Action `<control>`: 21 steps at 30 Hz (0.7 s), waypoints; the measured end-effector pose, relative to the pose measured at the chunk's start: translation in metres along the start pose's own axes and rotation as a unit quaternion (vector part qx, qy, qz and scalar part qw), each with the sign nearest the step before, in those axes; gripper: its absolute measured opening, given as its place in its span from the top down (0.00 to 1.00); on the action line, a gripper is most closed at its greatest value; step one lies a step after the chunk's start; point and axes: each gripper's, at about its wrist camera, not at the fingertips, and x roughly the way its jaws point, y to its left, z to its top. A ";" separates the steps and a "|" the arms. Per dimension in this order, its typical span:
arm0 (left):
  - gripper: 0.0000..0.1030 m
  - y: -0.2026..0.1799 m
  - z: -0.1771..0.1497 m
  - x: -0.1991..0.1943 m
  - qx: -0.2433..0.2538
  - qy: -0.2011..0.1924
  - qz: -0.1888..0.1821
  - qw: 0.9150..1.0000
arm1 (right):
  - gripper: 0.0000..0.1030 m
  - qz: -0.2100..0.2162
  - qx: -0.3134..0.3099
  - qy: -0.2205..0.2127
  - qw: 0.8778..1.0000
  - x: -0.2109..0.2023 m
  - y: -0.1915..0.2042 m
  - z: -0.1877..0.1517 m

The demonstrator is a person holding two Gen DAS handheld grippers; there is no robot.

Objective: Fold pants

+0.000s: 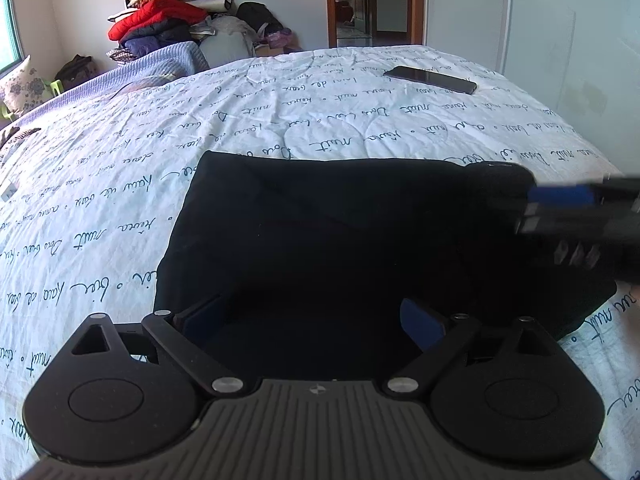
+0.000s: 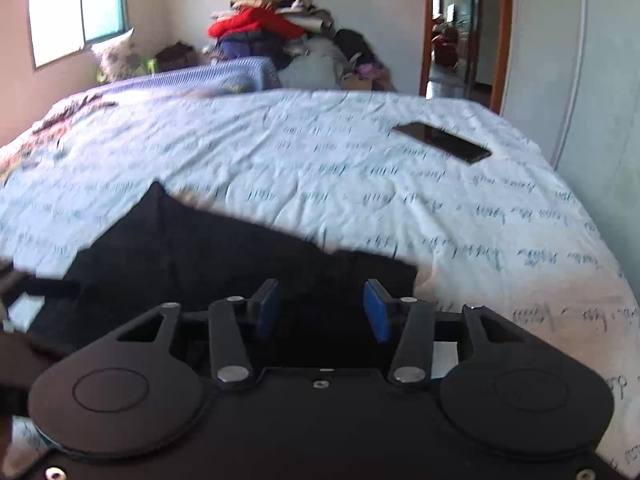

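Note:
Black pants [image 1: 320, 220] lie folded into a flat dark block on the white bedspread [image 1: 280, 120] printed with script. My left gripper [image 1: 312, 312] hangs over their near edge, its blue pads spread wide with only cloth below them. My right gripper [image 1: 528, 210] reaches in from the right over the far right corner of the pants. In the right wrist view the right gripper [image 2: 322, 304] stands open above the pants [image 2: 200, 260]. The gap between its blue pads is clear and no cloth is pinched.
A dark phone [image 1: 430, 79] [image 2: 442, 142] lies on the bedspread beyond the pants, towards the right. A pile of clothes [image 1: 168, 20] and a blue blanket [image 1: 160, 64] sit at the far end. An open doorway [image 1: 372, 0] and a white wardrobe [image 1: 560, 20] stand on the right.

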 end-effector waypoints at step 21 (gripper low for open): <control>0.06 0.034 -0.078 -0.097 -0.048 0.022 0.059 0.997 | 0.07 -0.025 0.128 -0.064 0.989 -0.163 0.096 -0.089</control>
